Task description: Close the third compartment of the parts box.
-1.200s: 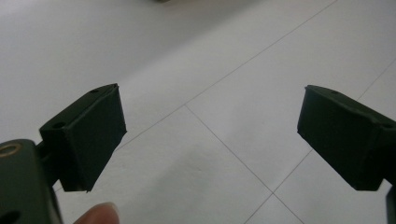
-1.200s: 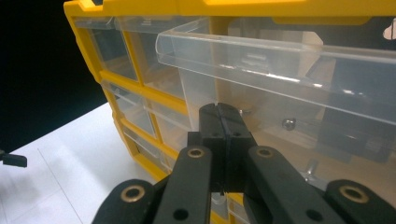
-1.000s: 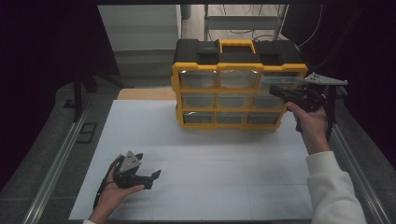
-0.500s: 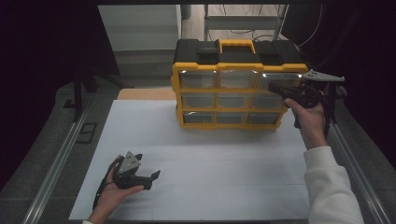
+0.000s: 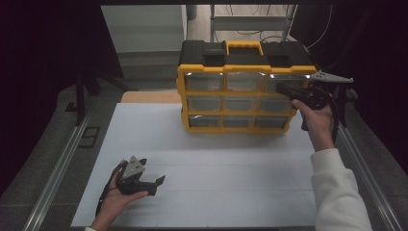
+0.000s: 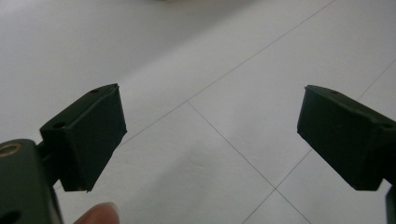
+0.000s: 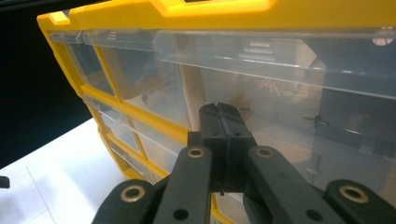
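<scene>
At the left of the high view, the person's left hand (image 5: 113,199) rests low on the white counter (image 5: 216,183), near its front edge, holding the left tongs (image 5: 156,185). Their two black jaws stand wide apart with nothing between them; in the left gripper view only the bare counter, crossed by thin grey lines, lies between the jaws, and a fingertip (image 6: 98,213) shows at the bottom edge.

Toward the back middle of the counter stands the yellow and black plastic organiser with nine clear drawers (image 5: 235,96), upright, well apart from the left tongs.

At the right, the person's right hand (image 5: 320,122), in a white sleeve (image 5: 337,192), holds the right tongs (image 5: 280,88) up against the organiser's top right clear drawer (image 5: 288,83). In the right gripper view the right tongs (image 7: 219,112) are pressed shut, jaw against jaw, holding nothing, their tips at the drawer's clear front (image 7: 299,84).
</scene>
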{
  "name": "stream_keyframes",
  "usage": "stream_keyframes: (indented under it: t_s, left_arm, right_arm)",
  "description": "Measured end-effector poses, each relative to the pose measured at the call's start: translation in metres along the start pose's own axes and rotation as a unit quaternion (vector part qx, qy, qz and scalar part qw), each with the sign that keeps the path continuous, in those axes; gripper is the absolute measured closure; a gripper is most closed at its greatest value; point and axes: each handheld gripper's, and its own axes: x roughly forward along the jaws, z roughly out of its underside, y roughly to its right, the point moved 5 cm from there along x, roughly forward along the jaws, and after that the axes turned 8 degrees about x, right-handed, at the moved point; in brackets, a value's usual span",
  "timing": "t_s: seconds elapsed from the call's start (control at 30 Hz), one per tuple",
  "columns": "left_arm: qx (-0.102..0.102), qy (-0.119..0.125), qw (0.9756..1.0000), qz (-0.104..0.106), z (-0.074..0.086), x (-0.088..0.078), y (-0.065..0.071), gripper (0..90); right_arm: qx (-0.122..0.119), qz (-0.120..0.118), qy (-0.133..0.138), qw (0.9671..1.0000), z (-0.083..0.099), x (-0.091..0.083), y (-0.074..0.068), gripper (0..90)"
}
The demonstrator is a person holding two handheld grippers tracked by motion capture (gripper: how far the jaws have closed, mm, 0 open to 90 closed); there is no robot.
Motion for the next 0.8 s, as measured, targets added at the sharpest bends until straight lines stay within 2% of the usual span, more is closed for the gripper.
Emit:
stream_keyframes:
  t_s: [0.13,0.3,0.53,0.8]
  left_arm:
    - [-0.001,0.001,1.0,0.0,0.0,0.0,0.0,8.4]
    - [-0.001,0.001,1.0,0.0,0.0,0.0,0.0,8.4]
    - [-0.001,0.003,1.0,0.001,-0.001,0.0,0.0,8.4]
    - [-0.001,0.003,1.0,0.002,-0.001,0.0,0.0,8.4]
  right_arm:
    - [-0.001,0.001,-0.003,1.0,0.001,0.0,0.0,90.0]
    - [-0.007,-0.004,-0.005,1.0,0.003,-0.002,-0.008,90.0]
    - [-0.029,-0.016,-0.018,0.9993,0.014,-0.006,-0.025,90.0]
    - [-0.04,-0.031,-0.028,0.9983,0.034,-0.016,-0.043,89.6]
